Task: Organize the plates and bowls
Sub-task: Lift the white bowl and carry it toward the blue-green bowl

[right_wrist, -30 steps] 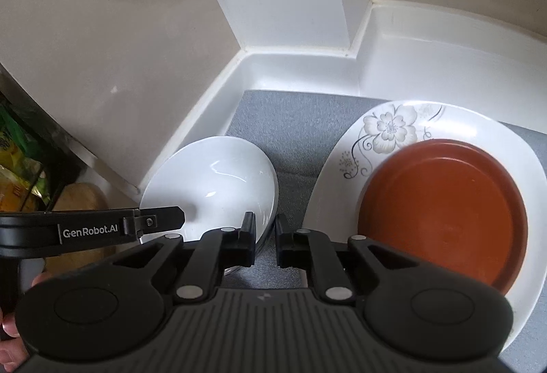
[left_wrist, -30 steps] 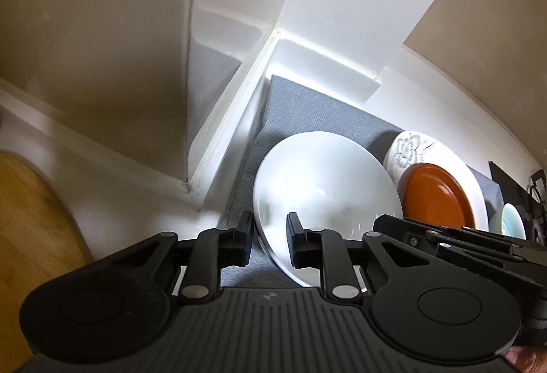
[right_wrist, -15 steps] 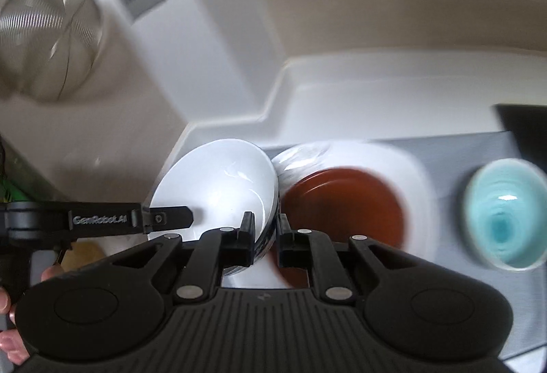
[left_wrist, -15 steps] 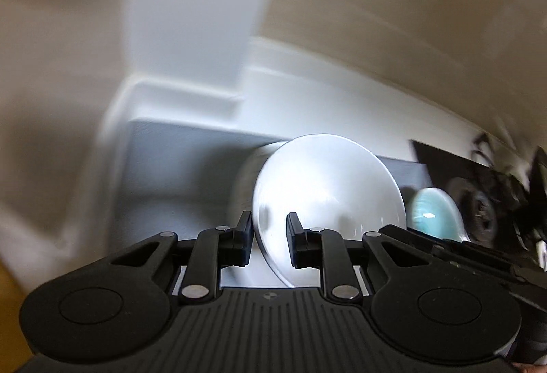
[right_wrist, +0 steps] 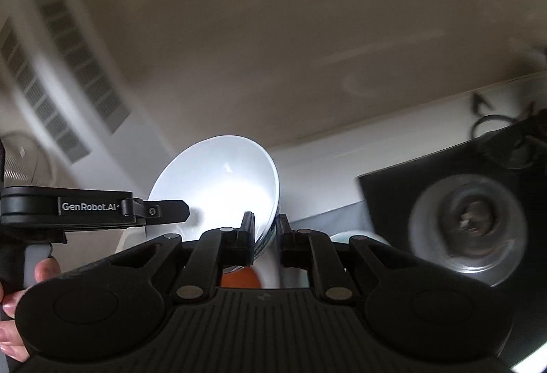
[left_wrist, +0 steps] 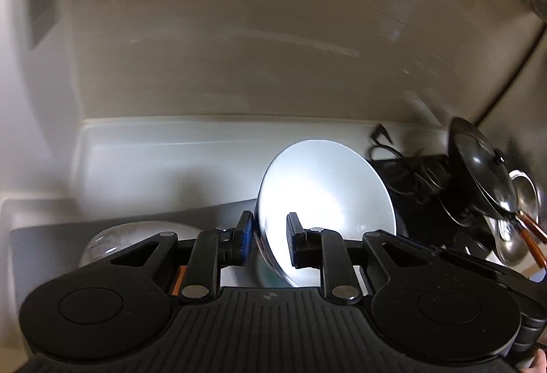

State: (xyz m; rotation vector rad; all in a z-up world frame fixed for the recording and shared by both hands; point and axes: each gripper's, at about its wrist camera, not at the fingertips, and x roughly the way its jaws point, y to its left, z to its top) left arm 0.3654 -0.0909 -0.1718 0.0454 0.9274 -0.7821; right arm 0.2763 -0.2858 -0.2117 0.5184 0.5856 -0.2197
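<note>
A white bowl (left_wrist: pixel 324 198) is lifted off the grey mat, tilted, with both grippers pinching its rim. My left gripper (left_wrist: pixel 270 238) is shut on the bowl's left rim. My right gripper (right_wrist: pixel 265 232) is shut on the right rim of the same bowl (right_wrist: pixel 218 188). The left gripper's body (right_wrist: pixel 92 209) shows at the left of the right wrist view. Below the bowl, the flowered white plate (left_wrist: pixel 136 232) lies on the grey mat (left_wrist: pixel 44 243). A bit of the orange-brown plate (right_wrist: pixel 239 279) shows under my right fingers.
A black stove top (right_wrist: pixel 444 188) with a burner (right_wrist: pixel 468 222) lies to the right. A dark pan lid (left_wrist: pixel 478 174) and steel pots (left_wrist: pixel 519 215) stand at the far right. A beige wall (left_wrist: pixel 239 31) and white ledge (left_wrist: pixel 171 147) run behind.
Both grippers have lifted the white bowl up off the mat and carried it right, over the plates toward the stove. The views now tilt up to the wall.
</note>
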